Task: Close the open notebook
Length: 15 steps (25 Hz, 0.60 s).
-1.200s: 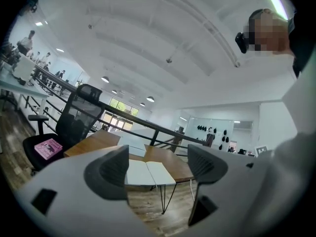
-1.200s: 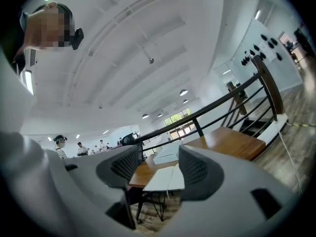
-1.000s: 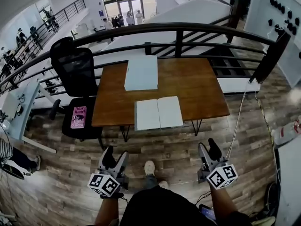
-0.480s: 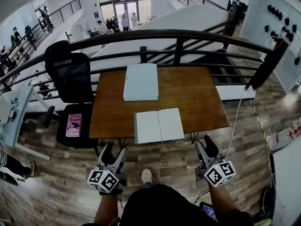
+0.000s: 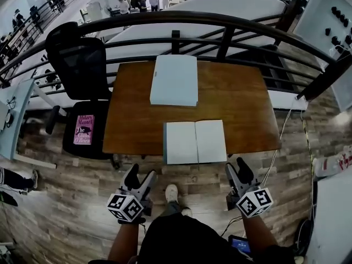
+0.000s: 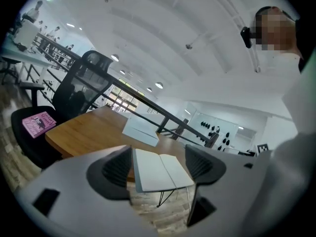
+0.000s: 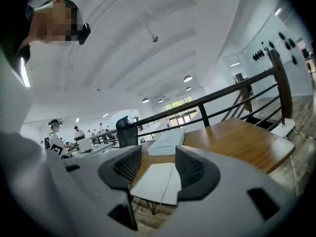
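Note:
The open notebook (image 5: 195,142) lies flat with blank white pages up at the near edge of the brown table (image 5: 242,103). It also shows in the left gripper view as the notebook (image 6: 158,169) and in the right gripper view (image 7: 158,181). My left gripper (image 5: 141,175) hangs in front of the table, left of the notebook and short of it. Its jaws are closing with nothing between them. My right gripper (image 5: 236,168) is below the notebook's right corner, jaws apart and holding nothing. Neither gripper touches the notebook.
A pale flat box (image 5: 174,80) lies at the table's far side. A black office chair (image 5: 82,65) with a pink book (image 5: 83,129) on its seat stands to the left. A black railing (image 5: 220,23) runs behind the table. The floor is wood plank.
Both grippers have come forward toward the table's near edge, and the table and notebook now sit closer in view. The notebook stays open and has not moved.

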### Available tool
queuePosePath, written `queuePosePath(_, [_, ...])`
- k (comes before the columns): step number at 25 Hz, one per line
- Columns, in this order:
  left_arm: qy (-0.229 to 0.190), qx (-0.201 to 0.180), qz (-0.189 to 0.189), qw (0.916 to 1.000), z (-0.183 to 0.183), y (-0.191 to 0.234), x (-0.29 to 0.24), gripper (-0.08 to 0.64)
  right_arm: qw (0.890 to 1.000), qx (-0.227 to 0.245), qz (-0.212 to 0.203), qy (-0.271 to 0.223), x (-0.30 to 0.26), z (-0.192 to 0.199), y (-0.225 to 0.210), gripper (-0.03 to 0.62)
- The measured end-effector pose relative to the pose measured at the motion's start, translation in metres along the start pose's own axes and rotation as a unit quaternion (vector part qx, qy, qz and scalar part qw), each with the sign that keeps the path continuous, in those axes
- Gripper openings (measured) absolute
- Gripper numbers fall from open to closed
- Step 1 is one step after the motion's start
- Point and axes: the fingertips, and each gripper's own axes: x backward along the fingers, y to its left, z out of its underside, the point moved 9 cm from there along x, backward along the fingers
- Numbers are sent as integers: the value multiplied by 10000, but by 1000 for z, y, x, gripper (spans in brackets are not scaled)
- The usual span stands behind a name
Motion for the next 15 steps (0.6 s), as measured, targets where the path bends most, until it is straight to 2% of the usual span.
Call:
queuePosePath(6, [436, 305, -95, 9985, 9, 22, -9, 334, 9986, -186, 128, 469, -31, 24, 8, 215])
queuePosePath(11, [696, 1300, -81, 9890, 33, 51, -34, 325, 9979, -311, 137, 556, -56, 32, 17, 213])
queuePosePath(15, [1031, 1778, -198, 9784, 60, 71, -54, 325, 9978, -235, 197, 583, -56, 31, 24, 213])
